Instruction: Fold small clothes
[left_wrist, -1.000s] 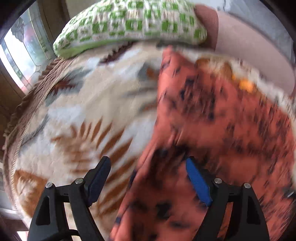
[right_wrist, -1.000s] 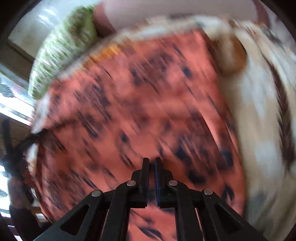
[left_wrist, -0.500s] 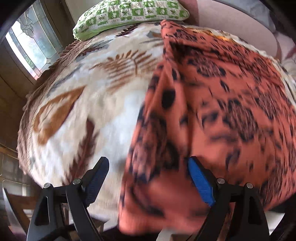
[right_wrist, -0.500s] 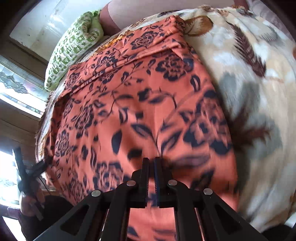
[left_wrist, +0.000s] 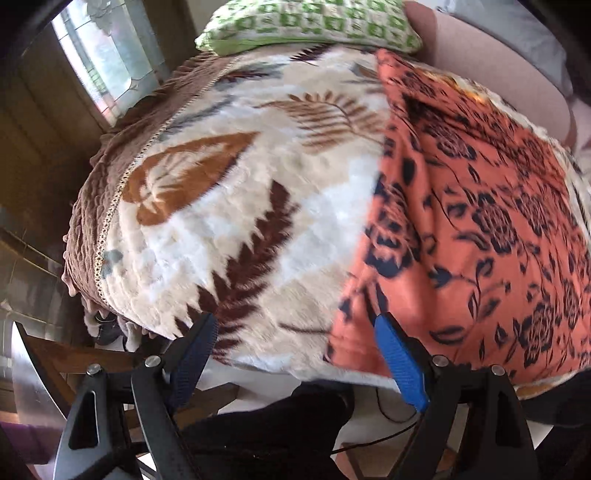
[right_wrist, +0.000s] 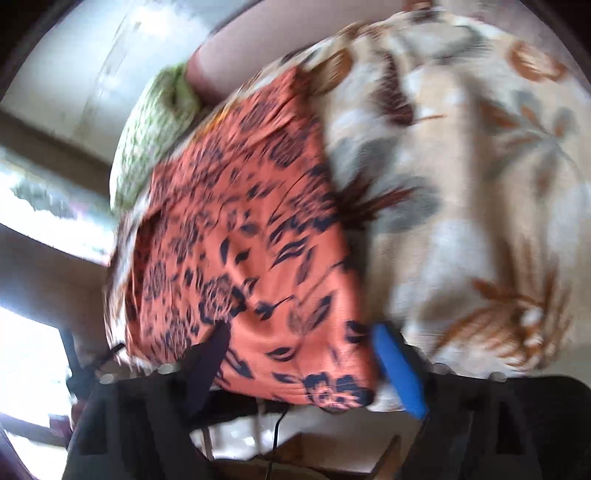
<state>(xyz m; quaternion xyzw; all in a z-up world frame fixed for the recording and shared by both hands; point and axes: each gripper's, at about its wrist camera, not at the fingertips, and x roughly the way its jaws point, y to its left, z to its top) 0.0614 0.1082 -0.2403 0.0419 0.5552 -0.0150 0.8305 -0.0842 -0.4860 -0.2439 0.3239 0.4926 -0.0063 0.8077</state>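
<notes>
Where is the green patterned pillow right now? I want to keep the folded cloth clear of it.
In the left wrist view the green pillow lies at the far end of the leaf-print blanket, beyond the orange floral cloth.

Thin matt orange cloth (left_wrist: 480, 229) w/ dark print; plush fuzzy blanket (left_wrist: 258, 221); knit-look pillow (left_wrist: 306, 26).
</notes>
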